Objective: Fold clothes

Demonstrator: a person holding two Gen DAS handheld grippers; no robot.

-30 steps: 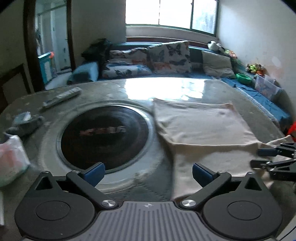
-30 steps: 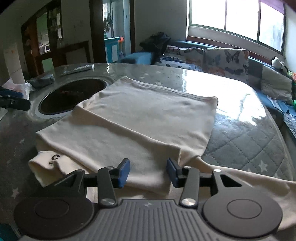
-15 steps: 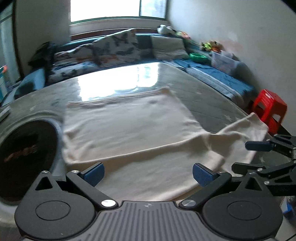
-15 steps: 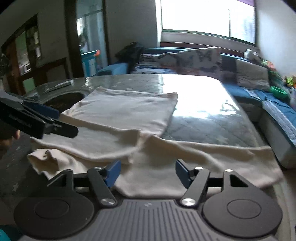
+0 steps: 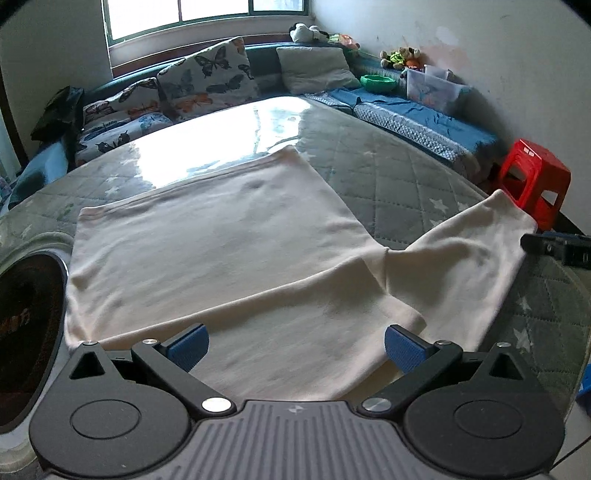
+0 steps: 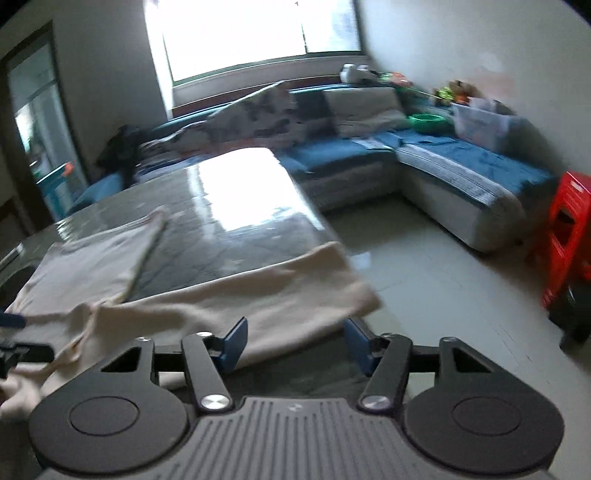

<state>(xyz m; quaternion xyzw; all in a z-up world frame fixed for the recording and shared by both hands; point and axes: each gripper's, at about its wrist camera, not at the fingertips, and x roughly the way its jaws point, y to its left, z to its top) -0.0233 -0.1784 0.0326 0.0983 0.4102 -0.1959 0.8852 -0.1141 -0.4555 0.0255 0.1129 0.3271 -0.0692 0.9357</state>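
Cream garment (image 5: pixel 229 251) lay partly folded on the quilted bench (image 5: pixel 406 177), one sleeve (image 5: pixel 465 273) outstretched. Left gripper (image 5: pixel 295 343) and right gripper (image 6: pixel 295 343): fingers spread, holding nothing.

Window (image 5: pixel 207 14) backlight, tabletop (image 5: pixel 207 147) glare, fisheye warp, right view motion-blurred.

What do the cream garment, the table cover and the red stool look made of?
Garment: soft matte knit, probably cotton; it drapes in gentle creases. Table cover: quilted grey fabric with stars, seemingly under glossy clear plastic, given the window glare. Stool: moulded plastic, smooth, slightly shiny.
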